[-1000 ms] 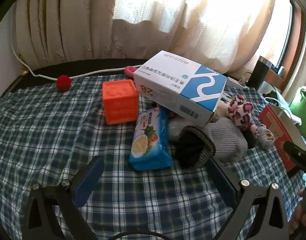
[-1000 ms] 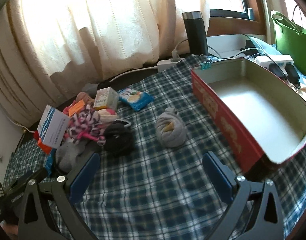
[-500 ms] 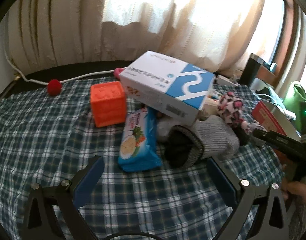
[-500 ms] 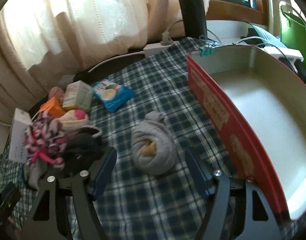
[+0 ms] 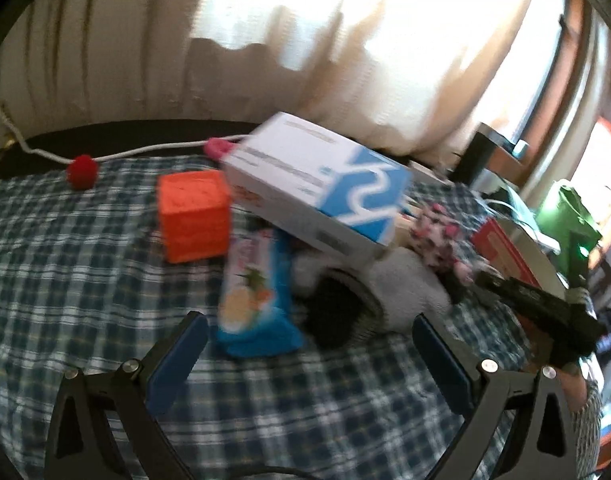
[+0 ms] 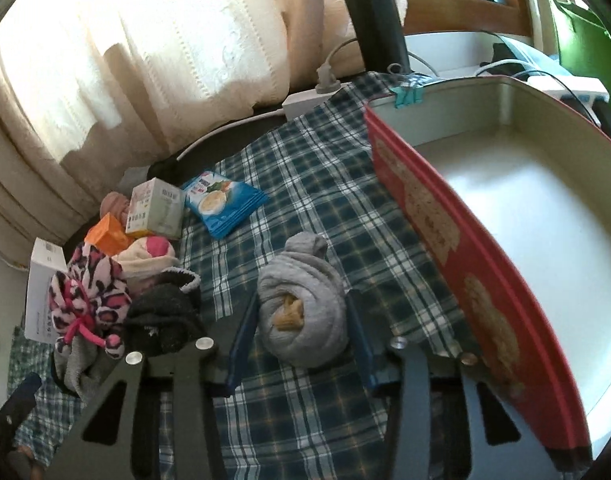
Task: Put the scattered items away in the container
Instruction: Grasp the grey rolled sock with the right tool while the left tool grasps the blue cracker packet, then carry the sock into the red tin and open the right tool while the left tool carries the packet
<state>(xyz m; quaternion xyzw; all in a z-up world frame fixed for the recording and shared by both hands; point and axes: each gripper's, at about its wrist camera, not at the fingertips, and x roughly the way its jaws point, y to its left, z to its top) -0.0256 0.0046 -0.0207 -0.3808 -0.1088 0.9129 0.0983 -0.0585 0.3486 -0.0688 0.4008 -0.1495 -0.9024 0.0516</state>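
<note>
Closing around the rolled grey sock bundle (image 6: 303, 312), the right gripper (image 6: 301, 344) has come down and forward from where it hung a second ago, when its blue pads stood wide and the bundle lay well ahead of them; now the pads flank the bundle on both sides, narrowed to about its width and closing, though whether they already press the fabric cannot be told; the bundle rests on the blue-and-white plaid cloth (image 6: 317, 200), just left of the red-sided rectangular tin container (image 6: 437, 216), whose pale inside is empty; this suggests the first pick is under way, with a short lift and carry to the right left to do; the left gripper (image 5: 305, 356) hangs with its pads wide and nothing between them, having barely shifted, near the pile at the left of the cloth, where the blue snack packet (image 5: 257, 296), the orange cube (image 5: 193, 216) and the white-and-blue carton (image 5: 317, 188) lie untouched; most of the tidying remains.
</note>
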